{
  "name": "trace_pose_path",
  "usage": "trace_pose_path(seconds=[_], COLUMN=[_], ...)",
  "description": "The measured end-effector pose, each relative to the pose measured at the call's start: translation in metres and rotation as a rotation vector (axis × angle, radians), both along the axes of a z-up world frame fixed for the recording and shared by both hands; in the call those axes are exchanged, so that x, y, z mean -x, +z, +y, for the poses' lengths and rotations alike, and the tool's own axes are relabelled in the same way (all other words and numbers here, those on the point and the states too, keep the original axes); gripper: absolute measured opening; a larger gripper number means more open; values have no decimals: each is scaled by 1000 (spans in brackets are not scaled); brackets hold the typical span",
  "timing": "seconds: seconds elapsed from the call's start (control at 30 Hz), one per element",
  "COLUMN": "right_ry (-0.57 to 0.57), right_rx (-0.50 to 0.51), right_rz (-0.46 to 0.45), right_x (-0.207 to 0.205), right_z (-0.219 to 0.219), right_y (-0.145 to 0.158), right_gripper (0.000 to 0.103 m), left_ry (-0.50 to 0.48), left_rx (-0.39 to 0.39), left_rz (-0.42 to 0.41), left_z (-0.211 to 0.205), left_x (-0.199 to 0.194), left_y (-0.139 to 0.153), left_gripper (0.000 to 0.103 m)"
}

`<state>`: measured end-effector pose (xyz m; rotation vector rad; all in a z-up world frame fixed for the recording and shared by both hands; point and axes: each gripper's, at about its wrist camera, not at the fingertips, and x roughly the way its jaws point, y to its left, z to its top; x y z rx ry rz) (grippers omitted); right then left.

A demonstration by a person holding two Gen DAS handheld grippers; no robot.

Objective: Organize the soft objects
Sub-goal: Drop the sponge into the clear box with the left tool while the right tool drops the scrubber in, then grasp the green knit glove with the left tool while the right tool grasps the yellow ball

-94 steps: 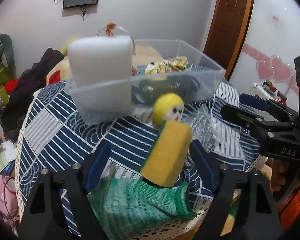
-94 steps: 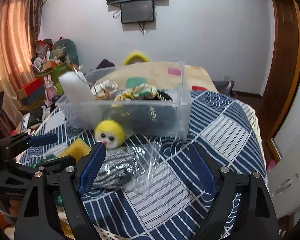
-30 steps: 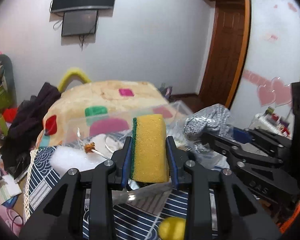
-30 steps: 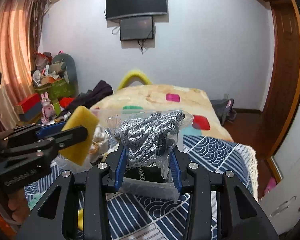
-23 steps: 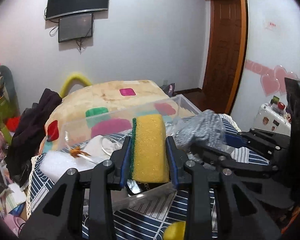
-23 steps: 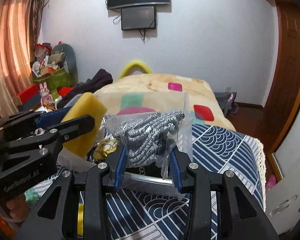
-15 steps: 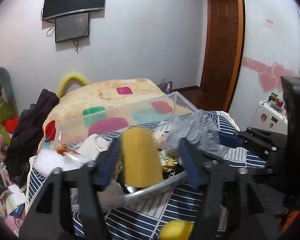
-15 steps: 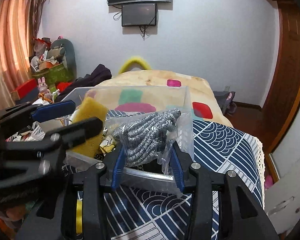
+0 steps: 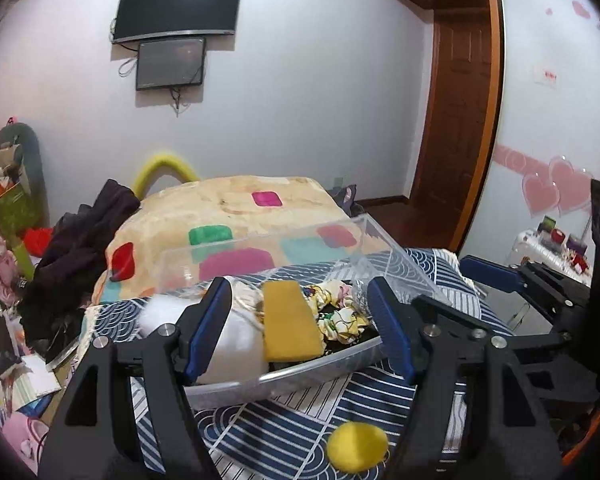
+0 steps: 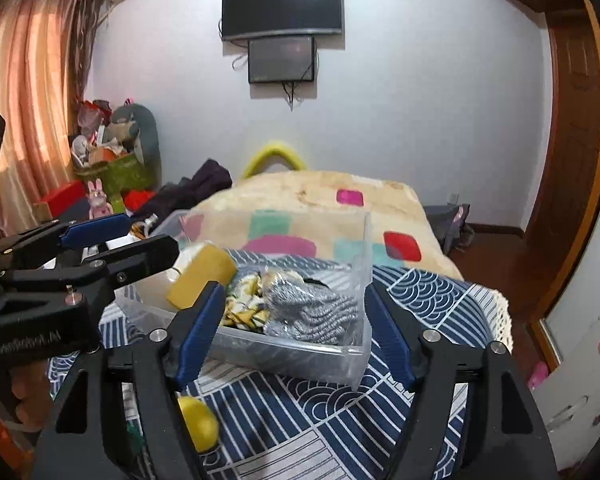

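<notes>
A clear plastic bin (image 9: 374, 240) (image 10: 362, 264) sits on the blue patterned bedspread. The yellow sponge (image 9: 290, 326) (image 10: 200, 280) lies inside it beside a white foam block (image 9: 236, 344) and patterned cloth (image 9: 338, 312). The bagged grey knit item (image 10: 312, 312) lies at the bin's right end. My left gripper (image 9: 298, 328) is open above the bin, empty. My right gripper (image 10: 292, 328) is open above the bin, empty. A yellow ball toy (image 9: 356, 448) (image 10: 198, 420) lies on the bedspread in front of the bin.
A beige blanket with coloured patches (image 9: 236, 208) lies behind the bin. Dark clothes (image 9: 84, 240) and clutter lie at the left. A wooden door (image 9: 456, 120) and a white wardrobe (image 9: 552, 120) stand at the right. The bed edge (image 10: 500, 312) is on the right.
Both grippers opened over the bin. The sponge dropped from my left gripper and the bagged knit item from my right gripper; both now lie in the bin.
</notes>
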<state>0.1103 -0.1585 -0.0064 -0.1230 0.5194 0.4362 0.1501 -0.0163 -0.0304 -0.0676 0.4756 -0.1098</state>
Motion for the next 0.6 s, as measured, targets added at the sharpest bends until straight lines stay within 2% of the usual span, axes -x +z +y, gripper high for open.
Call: trace_pose_path(seconds=[0.1,0.17,0.27,0.43,0.6], right_ry=[7,14,12,25,34], right_rx=[-10,-14,-21,-31,-31], right_rz=[-30,-47,-82,-90,-65], right_x=[8,15,25,37,48], right_z=[0,1,2,1,1], right_y=[9,14,20,23,12], right_gripper=[75,83,83,83,83], left_ry=[21,45,69,97,109], left_rx=[13,20,32,18,-11], left_rz=[-20,-40,-53,-43,39], left_z=[9,17,28,38,48], left_x=[14,27,41,62,78], left_y=[8,13,18,13,-14], left_gripper=[78,85,93,97,98])
